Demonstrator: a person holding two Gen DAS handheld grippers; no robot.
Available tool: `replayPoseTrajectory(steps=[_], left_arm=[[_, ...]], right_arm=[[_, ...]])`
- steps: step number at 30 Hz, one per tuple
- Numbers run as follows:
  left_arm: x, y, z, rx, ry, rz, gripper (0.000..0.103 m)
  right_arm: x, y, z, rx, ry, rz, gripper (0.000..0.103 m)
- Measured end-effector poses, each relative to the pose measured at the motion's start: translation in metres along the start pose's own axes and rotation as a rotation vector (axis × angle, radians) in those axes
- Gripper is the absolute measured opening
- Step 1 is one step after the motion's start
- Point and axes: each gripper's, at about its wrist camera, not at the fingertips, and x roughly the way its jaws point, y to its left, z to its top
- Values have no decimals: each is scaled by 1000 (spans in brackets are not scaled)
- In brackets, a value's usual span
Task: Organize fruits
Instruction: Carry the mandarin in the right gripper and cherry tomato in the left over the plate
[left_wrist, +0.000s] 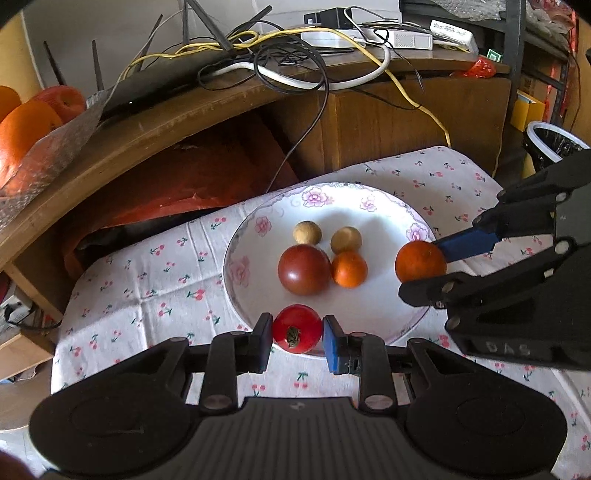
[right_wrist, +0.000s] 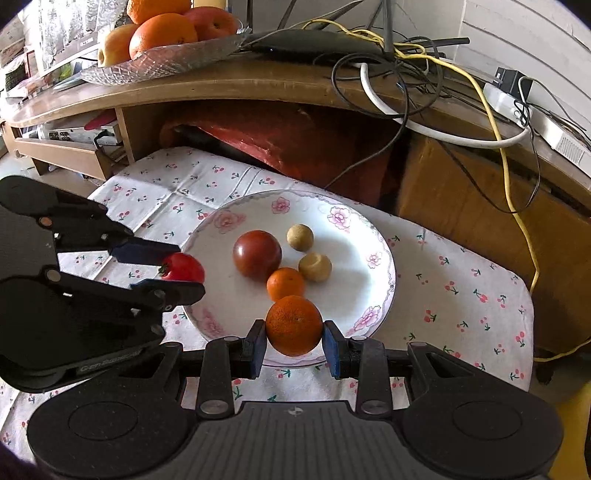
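Reading "DAS" — right gripper (left_wrist: 430, 267).

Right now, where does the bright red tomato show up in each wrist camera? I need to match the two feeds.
Left wrist view: the bright red tomato sits bottom centre, between the left gripper pads, at the near rim of the floral plate.
Right wrist view: it is at mid-left, clamped at the plate's left edge.
Shared landmark: the large dark red tomato near the plate's middle.
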Motion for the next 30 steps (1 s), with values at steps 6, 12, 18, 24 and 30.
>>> replayPoseTrajectory(steps=[6, 12, 18, 24, 30], left_arm=[[9, 0, 3, -5, 13, -8, 37], [15, 0, 5, -8, 20, -9, 37], [20, -1, 6, -13, 26, -9, 37], [22, 0, 6, -22, 23, -10, 37], [24, 0, 6, -24, 25, -5, 37]], right_arm=[[7, 0, 1, 0, 9, -6, 27], [14, 0, 0, -3, 20, -6, 27], [18, -3, 0, 14, 21, -11, 27], [20, -4, -1, 29, 20, -11, 28], [23, -5, -2, 33, 19, -15, 28]])
